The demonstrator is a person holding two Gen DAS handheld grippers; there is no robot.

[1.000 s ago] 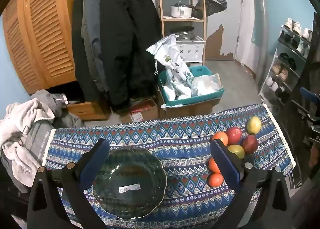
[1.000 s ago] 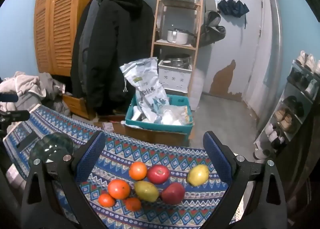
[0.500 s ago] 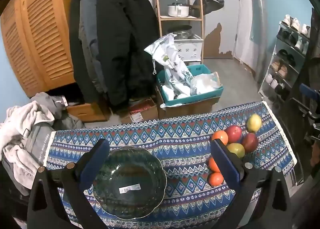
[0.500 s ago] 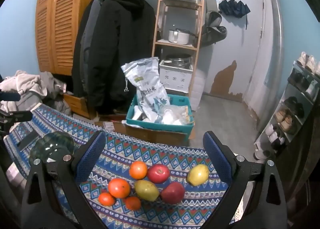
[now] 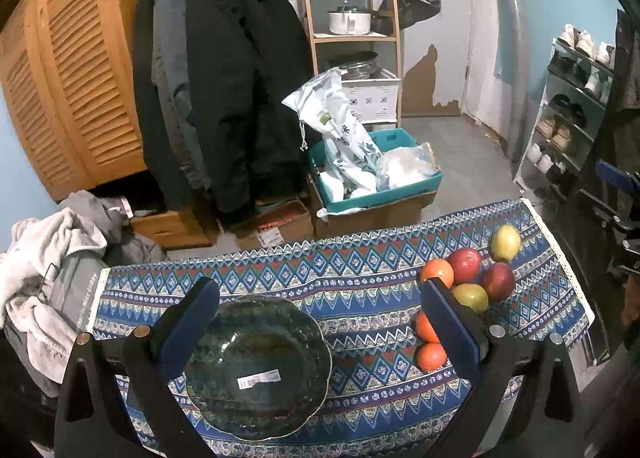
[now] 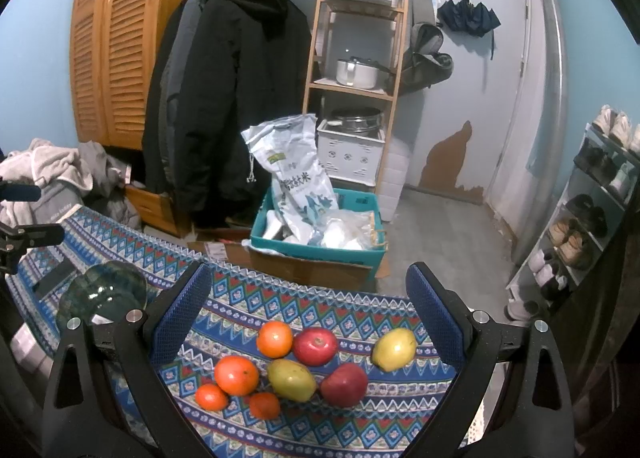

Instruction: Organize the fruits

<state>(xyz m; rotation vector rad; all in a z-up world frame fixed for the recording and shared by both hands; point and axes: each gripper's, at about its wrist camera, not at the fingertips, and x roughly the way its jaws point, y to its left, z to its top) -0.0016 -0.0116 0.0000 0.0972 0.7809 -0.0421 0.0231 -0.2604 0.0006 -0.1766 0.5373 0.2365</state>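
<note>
A dark green glass bowl [image 5: 256,366] sits empty on the patterned blue tablecloth [image 5: 320,282], between the fingers of my open left gripper [image 5: 320,322]. It also shows at the left of the right wrist view [image 6: 100,294]. Several fruits lie clustered on the cloth: oranges [image 6: 236,375], red apples [image 6: 315,346], a green mango [image 6: 291,380] and a yellow one [image 6: 394,349]. My open, empty right gripper [image 6: 308,314] hovers just above them. The same fruits [image 5: 470,296] lie at the right in the left wrist view.
Beyond the table's far edge stand a teal bin with bags [image 6: 320,234], a wooden shelf with pots [image 6: 356,74], hanging dark coats [image 6: 228,98] and a shoe rack [image 6: 592,218]. A pile of clothes [image 5: 44,258] lies left of the table.
Both grippers have risen and tilted slightly, so the table sits a little lower in each view. Bowl and fruits have not moved.
</note>
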